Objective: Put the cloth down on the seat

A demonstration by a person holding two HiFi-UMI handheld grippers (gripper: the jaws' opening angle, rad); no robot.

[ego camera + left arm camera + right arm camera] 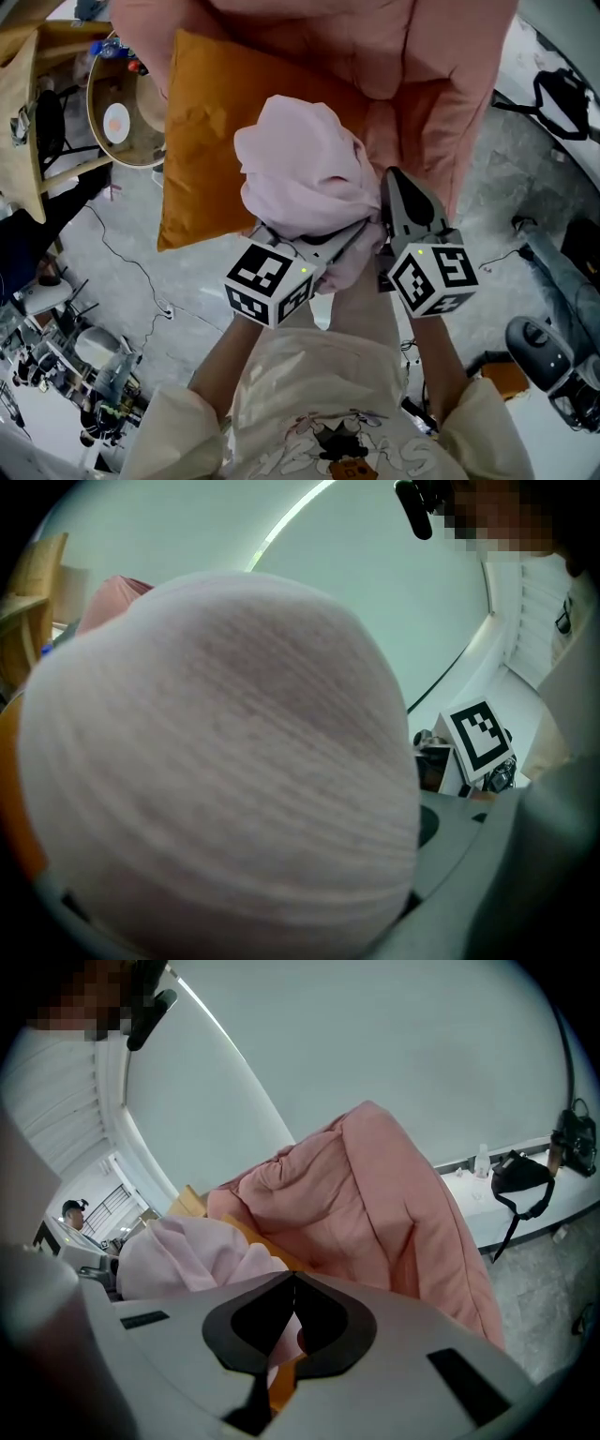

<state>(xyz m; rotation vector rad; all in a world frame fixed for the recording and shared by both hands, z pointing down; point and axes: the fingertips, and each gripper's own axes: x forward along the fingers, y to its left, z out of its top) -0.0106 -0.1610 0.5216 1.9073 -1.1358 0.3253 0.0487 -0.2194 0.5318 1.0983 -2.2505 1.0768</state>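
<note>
The pink seat [441,103] and its orange cushion [206,141] lie just beyond the bunched cloth [305,173], which is held aloft. The left gripper [309,251] is buried in cloth, so its jaws can't be read. The right gripper [292,1283] has its jaws closed, with cloth in their gap. Both should lower onto bare seat and release together.

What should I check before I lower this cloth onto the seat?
1. Left gripper holds the cloth: cannot tell; the cloth covers its jaws.
2. Right gripper holds the cloth: cannot tell; its jaw tips meet, nothing visibly pinched.
3. Cloth above the pink seat: ok.
4. Bare seat beneath: not ok; the orange cushion lies under the cloth.
5. Cloth clear of the cushion: cannot tell.
</note>
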